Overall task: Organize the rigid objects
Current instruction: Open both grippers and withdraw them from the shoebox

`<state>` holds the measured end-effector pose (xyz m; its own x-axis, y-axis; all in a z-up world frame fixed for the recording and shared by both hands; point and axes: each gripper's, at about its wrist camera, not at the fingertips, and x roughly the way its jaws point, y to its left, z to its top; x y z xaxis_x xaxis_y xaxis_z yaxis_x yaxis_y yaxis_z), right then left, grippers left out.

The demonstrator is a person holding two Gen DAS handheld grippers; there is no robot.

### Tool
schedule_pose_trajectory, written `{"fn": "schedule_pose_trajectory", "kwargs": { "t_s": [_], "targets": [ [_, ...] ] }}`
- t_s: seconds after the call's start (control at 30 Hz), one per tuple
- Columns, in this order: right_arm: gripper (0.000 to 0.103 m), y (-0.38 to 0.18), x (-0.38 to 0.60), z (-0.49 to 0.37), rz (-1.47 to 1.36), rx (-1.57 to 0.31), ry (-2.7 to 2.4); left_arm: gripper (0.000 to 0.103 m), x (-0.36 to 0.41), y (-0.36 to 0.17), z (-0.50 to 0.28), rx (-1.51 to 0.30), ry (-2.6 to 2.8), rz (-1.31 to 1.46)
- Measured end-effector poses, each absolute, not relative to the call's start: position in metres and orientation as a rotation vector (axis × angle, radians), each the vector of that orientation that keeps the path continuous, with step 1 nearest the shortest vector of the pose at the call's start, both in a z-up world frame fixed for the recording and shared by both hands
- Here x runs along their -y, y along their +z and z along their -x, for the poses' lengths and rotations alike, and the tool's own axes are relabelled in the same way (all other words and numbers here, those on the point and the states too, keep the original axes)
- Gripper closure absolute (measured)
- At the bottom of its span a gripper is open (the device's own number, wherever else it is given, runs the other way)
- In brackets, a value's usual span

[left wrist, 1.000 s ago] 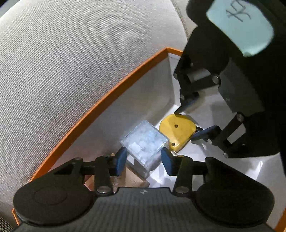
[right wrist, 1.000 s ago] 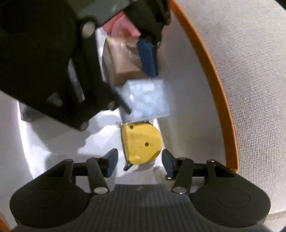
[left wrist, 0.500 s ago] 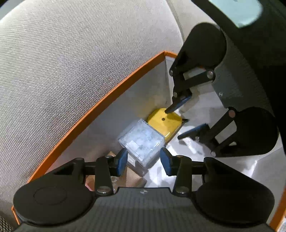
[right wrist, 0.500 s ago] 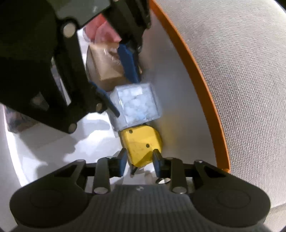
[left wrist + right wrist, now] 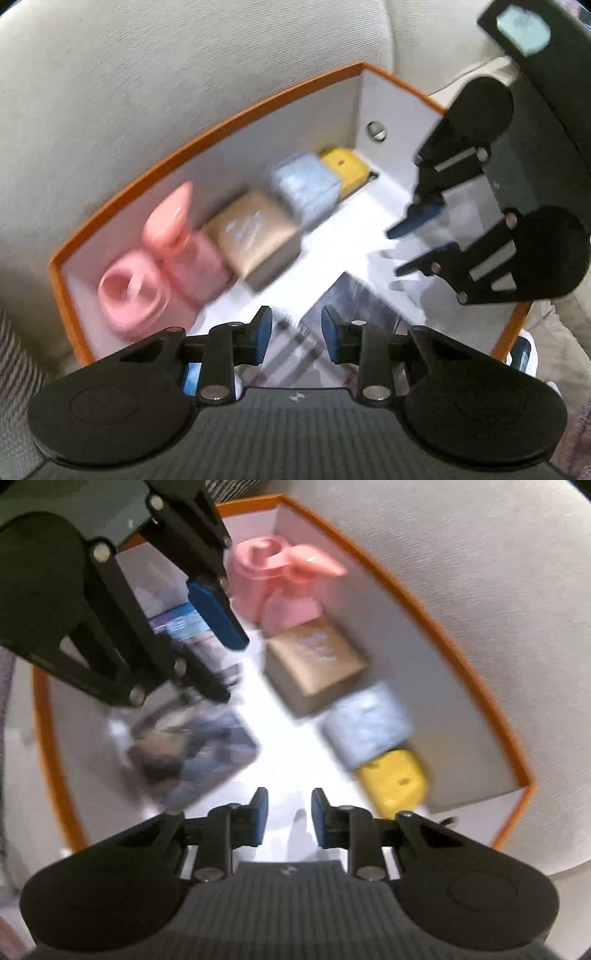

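Both tongs hang over an orange-rimmed box point(image 5: 207, 136) resting on grey upholstery. The left tongs point(image 5: 296, 334) are parted a little with nothing between the pads; the right tongs point(image 5: 289, 818) likewise stand slightly open and empty. Along one inner wall of the box sit, in a row, a pink item point(image 5: 280, 579), a brown cube point(image 5: 314, 662), a pale blue cube point(image 5: 367, 723) and a yellow tape measure point(image 5: 397, 781) in the corner. A dark flat packet point(image 5: 192, 753) lies across the floor from them. Both views are blurred.
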<state>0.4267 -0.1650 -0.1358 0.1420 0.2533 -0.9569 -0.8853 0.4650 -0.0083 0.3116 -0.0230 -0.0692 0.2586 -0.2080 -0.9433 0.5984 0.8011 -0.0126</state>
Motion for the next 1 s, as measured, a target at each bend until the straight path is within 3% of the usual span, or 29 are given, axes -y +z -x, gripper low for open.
{"fn": "schedule_pose_trajectory", "kwargs": {
  "t_s": [0.33, 0.43, 0.67, 1.0],
  "targets": [
    [0.079, -0.168, 0.114, -0.427, 0.782, -1.332, 0.888, 0.069, -0.015, -0.062, -0.292, -1.191, -0.502, -0.314],
    [0.091, -0.172, 0.108, -0.427, 0.769, -1.362, 0.897, 0.069, -0.016, -0.06, -0.287, -1.184, -0.513, -0.293],
    [0.098, -0.172, 0.108, -0.441, 0.635, -1.449, 0.926, 0.069, -0.013, -0.082, -0.282, -1.174, -0.516, -0.243],
    [0.094, -0.122, 0.133, -0.417, 0.563, -1.216, 0.833, 0.069, 0.0, -0.049, -0.245, -0.997, -0.573, -0.204]
  ]
}}
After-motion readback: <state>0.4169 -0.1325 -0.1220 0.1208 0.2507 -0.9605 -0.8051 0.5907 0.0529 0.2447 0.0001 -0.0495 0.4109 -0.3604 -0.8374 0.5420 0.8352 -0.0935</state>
